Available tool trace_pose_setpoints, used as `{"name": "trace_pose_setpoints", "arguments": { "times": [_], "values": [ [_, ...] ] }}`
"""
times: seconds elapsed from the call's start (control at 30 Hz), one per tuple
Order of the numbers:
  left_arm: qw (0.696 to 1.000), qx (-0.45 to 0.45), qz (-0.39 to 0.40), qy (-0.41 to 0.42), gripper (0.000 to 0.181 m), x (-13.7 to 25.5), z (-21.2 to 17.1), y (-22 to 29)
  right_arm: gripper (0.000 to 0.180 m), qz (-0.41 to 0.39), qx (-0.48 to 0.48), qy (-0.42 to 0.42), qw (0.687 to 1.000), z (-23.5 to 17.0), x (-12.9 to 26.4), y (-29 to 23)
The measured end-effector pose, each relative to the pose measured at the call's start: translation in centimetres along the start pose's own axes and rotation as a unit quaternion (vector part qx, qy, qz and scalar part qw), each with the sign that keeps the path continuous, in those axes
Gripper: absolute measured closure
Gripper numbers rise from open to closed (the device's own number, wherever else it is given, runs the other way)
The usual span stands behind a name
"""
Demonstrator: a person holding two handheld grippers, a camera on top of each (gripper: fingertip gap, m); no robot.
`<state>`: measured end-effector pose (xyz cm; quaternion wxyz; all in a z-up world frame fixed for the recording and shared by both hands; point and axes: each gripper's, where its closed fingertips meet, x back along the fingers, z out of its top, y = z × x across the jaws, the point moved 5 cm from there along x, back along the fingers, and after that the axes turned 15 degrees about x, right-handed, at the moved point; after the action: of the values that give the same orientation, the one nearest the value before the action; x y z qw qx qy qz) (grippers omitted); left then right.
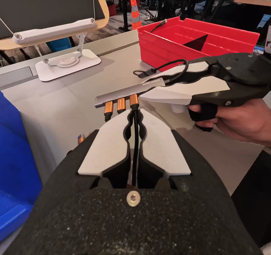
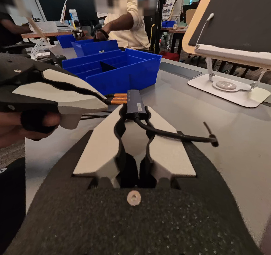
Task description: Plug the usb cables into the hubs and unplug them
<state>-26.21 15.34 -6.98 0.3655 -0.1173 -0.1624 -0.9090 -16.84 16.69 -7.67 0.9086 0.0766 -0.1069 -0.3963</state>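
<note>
- Grey USB hub (image 1: pixel 129 91) is held off the grey table (image 1: pixel 66 95), clamped at its cable end between the fingers of the right gripper (image 2: pixel 135 108); hub's own black lead (image 2: pixel 168 133) exits that end and drapes over the right-hand finger.
- Three orange-shelled USB plugs sit in the hub's side ports (all three look seated).
- Left gripper (image 1: pixel 134 111) is just in front of the plug (image 1: pixel 133 101) nearest the right gripper; its fingers are nearly together around that plug's black cable (image 1: pixel 135 145), tips at the strain relief. Whether the pads actually press the cable, I cannot tell.
- Another orange plug with a blue tip (image 1: pixel 80 139) shows beside the left gripper's left finger, below the hub.
- Red bin (image 1: pixel 190 42) stands beyond the hub, with a black divider; one cable end (image 1: pixel 159 24) pokes over its far-left rim.
- Blue bin (image 2: pixel 117 70) stands just behind the hub in the right wrist view; black divider inside, no contents visible from this angle.
- White tablet stand (image 1: pixel 68 63) stands on the table, well left of the red bin.
</note>
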Motion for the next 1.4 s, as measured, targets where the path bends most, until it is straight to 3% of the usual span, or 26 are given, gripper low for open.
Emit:
{"name": "trace_pose_setpoints", "arguments": {
  "times": [0.63,0.67,0.73,0.77,0.83,0.97,1.1,1.23,1.4],
  "values": [
    [0.999,-0.018,0.019,0.022,0.177,1.2,0.0,-0.6,0.157,-0.012,-0.033,-0.001,0.999,0.5,-1.0,-0.3],
    [0.999,-0.024,0.011,0.033,0.177,1.6,0.2,-0.3,0.158,-0.104,-0.045,-0.038,0.993,-0.7,-0.4,2.2],
    [0.995,-0.071,0.005,0.065,0.177,3.2,0.8,1.0,0.158,-0.134,-0.165,-0.030,0.977,-2.7,1.7,7.3],
    [0.994,-0.088,0.010,0.067,0.177,3.7,0.8,1.5,0.158,-0.122,-0.116,-0.022,0.985,-1.8,2.3,7.3],
    [0.996,-0.073,0.001,0.040,0.177,3.2,-0.5,2.0,0.158,-0.109,0.007,-0.020,0.994,0.8,1.9,4.9],
    [0.993,-0.084,-0.015,-0.083,0.177,-0.1,-5.0,2.6,0.157,-0.085,-0.036,-0.017,0.996,0.4,1.3,4.7],
    [0.988,-0.047,-0.011,-0.144,0.177,-2.4,-7.4,2.1,0.157,-0.073,-0.043,-0.012,0.996,-0.1,1.3,5.0],
    [0.991,-0.018,-0.015,-0.133,0.176,-3.9,-6.6,1.4,0.157,-0.066,-0.034,-0.014,0.997,-0.3,1.3,4.7],
    [0.993,-0.009,-0.059,-0.106,0.177,-3.0,-5.8,2.1,0.157,-0.061,-0.055,-0.015,0.997,-1.0,1.6,5.1]
  ]
}}
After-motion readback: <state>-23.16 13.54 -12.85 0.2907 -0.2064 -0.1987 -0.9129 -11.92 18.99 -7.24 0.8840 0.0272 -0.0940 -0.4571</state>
